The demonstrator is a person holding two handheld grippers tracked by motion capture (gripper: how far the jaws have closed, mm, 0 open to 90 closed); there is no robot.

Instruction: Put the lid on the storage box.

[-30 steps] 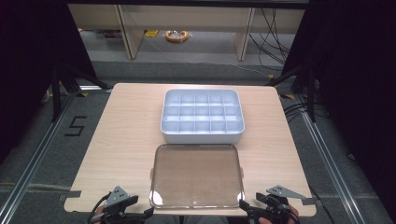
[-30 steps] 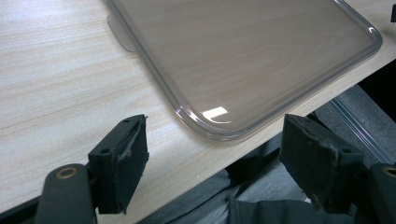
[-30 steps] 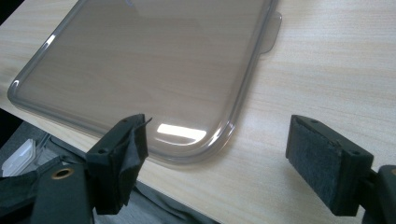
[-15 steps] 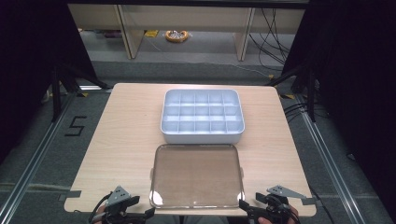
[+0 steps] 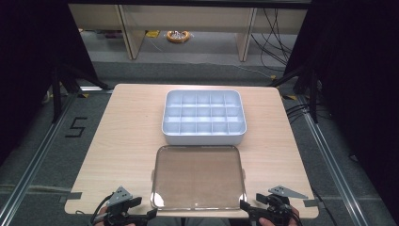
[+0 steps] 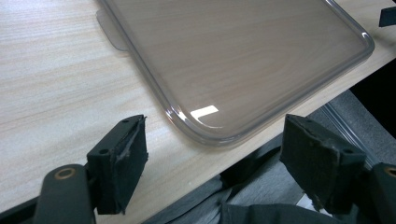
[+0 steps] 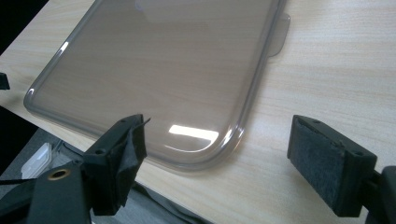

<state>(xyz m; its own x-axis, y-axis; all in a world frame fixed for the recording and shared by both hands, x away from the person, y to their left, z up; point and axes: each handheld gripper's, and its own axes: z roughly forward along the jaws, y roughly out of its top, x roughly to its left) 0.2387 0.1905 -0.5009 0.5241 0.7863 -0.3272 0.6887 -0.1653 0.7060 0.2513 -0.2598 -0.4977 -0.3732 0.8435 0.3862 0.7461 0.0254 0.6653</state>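
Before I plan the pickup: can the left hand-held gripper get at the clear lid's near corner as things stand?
Probably yes. The left hand-held gripper has its jaws open wide, and the clear lid lies flat on the table with its near corner just ahead, nothing between them.

Smoky clear lid (image 5: 197, 176), pale blue-white tray (image 5: 203, 117), light woodgrain table (image 5: 127, 127)

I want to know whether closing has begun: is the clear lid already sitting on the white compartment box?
No, the clear lid lies flat on the table, in front of the open compartment box.
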